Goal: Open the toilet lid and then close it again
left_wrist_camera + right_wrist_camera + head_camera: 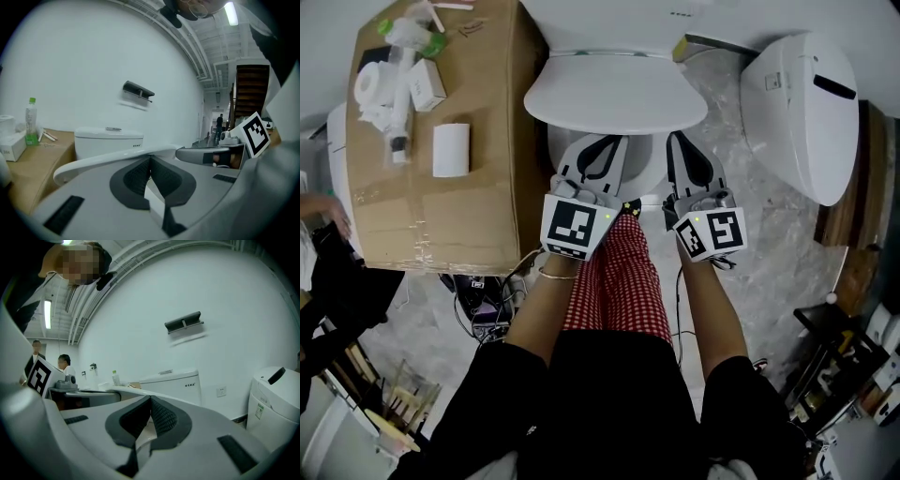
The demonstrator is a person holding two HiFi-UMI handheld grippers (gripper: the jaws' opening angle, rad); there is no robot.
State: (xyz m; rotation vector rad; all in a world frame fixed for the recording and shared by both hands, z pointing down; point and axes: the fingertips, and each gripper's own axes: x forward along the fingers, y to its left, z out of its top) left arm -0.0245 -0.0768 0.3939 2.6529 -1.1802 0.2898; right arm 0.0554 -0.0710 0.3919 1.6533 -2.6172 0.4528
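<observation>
The white toilet lid (614, 94) is tilted up partway from the seat (645, 169), in front of the tank (609, 23). My left gripper (605, 141) and right gripper (678, 141) sit side by side with their tips under the lid's front edge. Both are shut, with nothing between the pads. In the left gripper view the lid's rim (108, 160) runs just above the closed tips (150, 158), with the tank (108, 139) behind. In the right gripper view the lid edge (123, 390) lies across the tips (151, 397), with the tank (171, 383) beyond.
A cardboard box (441, 197) stands to the left of the toilet and carries a green-capped bottle (412, 33), tissue packs and a paper roll. A second white toilet (802, 112) stands to the right. The person's legs in red checked trousers (614, 281) are close in front of the bowl.
</observation>
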